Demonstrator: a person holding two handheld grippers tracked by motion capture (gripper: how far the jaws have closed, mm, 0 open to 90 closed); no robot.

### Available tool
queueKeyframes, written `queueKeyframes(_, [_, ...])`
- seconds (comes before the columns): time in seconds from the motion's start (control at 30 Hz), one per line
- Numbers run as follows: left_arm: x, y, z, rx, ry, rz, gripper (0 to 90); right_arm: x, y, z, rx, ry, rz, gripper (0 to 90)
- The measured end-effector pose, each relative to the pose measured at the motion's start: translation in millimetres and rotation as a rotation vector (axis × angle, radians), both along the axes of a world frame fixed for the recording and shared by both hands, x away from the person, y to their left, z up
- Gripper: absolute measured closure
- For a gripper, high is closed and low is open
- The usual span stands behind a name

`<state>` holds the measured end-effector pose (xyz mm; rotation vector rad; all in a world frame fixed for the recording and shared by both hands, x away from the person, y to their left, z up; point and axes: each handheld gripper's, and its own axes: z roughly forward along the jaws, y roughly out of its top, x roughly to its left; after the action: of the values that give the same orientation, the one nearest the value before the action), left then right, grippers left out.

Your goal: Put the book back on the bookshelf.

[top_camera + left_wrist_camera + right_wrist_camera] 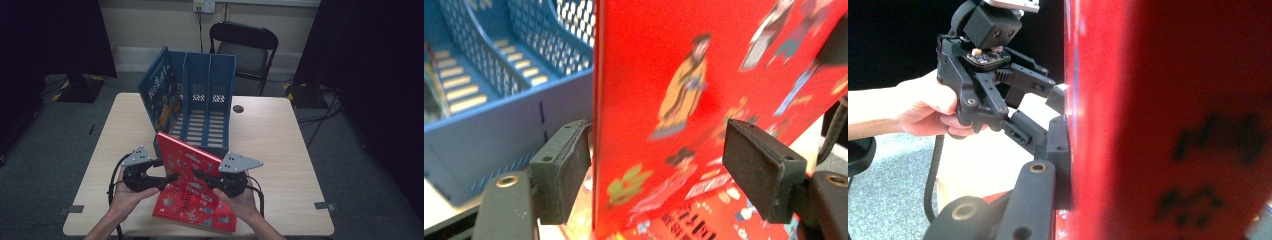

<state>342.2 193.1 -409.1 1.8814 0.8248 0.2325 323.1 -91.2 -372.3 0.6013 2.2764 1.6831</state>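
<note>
In the high view, a red book [192,187] is held tilted above the near part of the desk [280,150], its far corner raised just in front of a blue file rack [207,95], its near edge low by the desk's front edge. The left gripper [172,177] is placed at the book's left edge and the right gripper [199,174] over its cover, each carried in one hand. A second, blue book [160,92] is seen leaning against the rack's left wall. A black folding chair [245,47] is set behind the desk.

In the left gripper view, the red book's [704,100] edge is seen standing upright between the two fingers [561,172]. The left finger is set just beside the book's edge, and whether it touches cannot be told; the right finger is held clearly apart from the cover, so the fingers are spread and the book is not pinched. The blue file rack [499,100] is seen at the left, close behind the book.

In the right gripper view, the red cover [1168,120] is seen very near and blurred. One dark finger [1055,150] is pressed flat against the book's edge, and the fingers are closed on the book. Beyond it, the left gripper [1060,102] is seen in a hand [928,107], its fingers at the same edge, above the desk [978,165].
</note>
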Motion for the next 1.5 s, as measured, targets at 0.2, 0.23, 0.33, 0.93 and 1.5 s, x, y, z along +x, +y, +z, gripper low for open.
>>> queueKeyframes(0.2, [-3.4,3.8,-2.4,0.078,0.015,0.016,21.8,2.7,-4.9,5.0,-0.006,0.010,-0.012,80.7])
queueKeyframes(0.23, [-5.8,5.4,-3.7,0.092,0.008,0.022,21.4,3.0,-6.1,5.7,-0.008,0.012,-0.015,80.7])
queueKeyframes(0.33, [-8.7,8.8,-7.8,0.075,0.009,0.026,18.9,4.5,-9.0,6.8,0.001,0.022,-0.028,80.7])
queueKeyframes(0.93, [-13.2,13.8,-35.9,0.163,0.067,0.060,16.3,12.6,-27.3,18.8,0.025,0.037,-0.102,80.8])
queueKeyframes(1.5, [-12.2,15.1,-40.7,0.184,0.076,0.056,16.0,29.9,-31.5,51.1,0.075,0.001,-0.162,80.8])
